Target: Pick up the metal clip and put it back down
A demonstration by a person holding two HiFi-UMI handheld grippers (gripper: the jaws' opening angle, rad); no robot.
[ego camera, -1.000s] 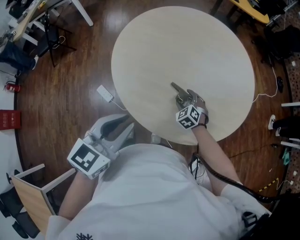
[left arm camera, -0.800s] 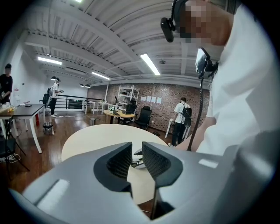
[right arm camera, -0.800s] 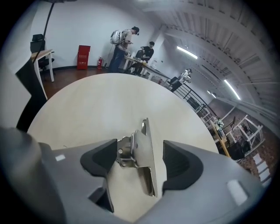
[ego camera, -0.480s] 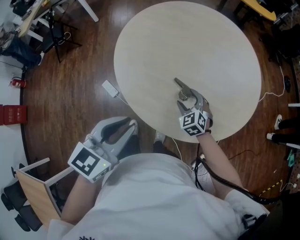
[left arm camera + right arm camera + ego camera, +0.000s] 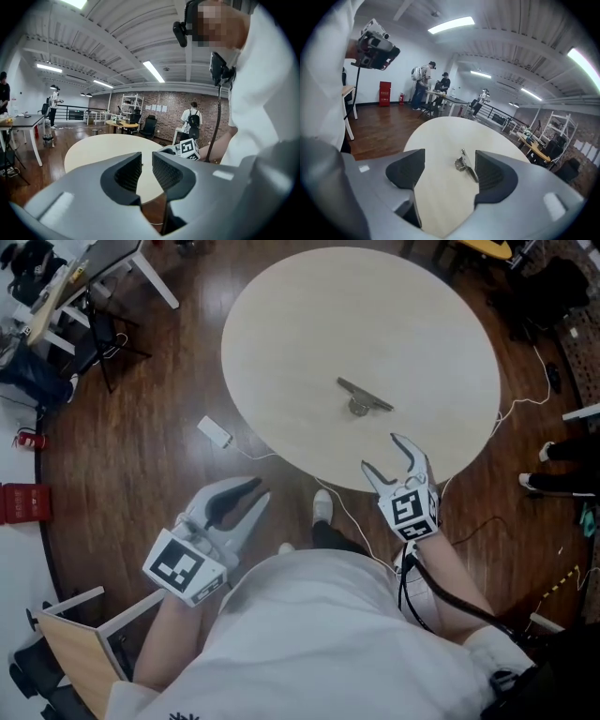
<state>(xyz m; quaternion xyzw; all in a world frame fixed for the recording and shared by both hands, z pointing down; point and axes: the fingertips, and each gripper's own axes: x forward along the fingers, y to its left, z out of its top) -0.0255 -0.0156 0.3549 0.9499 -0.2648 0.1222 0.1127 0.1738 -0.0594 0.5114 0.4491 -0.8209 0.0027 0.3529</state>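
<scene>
Metal clip (image 5: pixel 361 401) on table (image 5: pixel 309 334); right gripper (image 5: pixel 380 453) jaws wide apart, left gripper (image 5: pixel 262 488) jaws narrowly apart

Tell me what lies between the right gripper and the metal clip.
Only bare tabletop of the pale round wooden table separates the right gripper from the silver metal clip. The head view and right gripper view both show this.

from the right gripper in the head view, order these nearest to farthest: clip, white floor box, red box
1. clip, on the table ahead of the right gripper
2. white box, on the floor left of the table
3. red box, at the far left edge
</scene>
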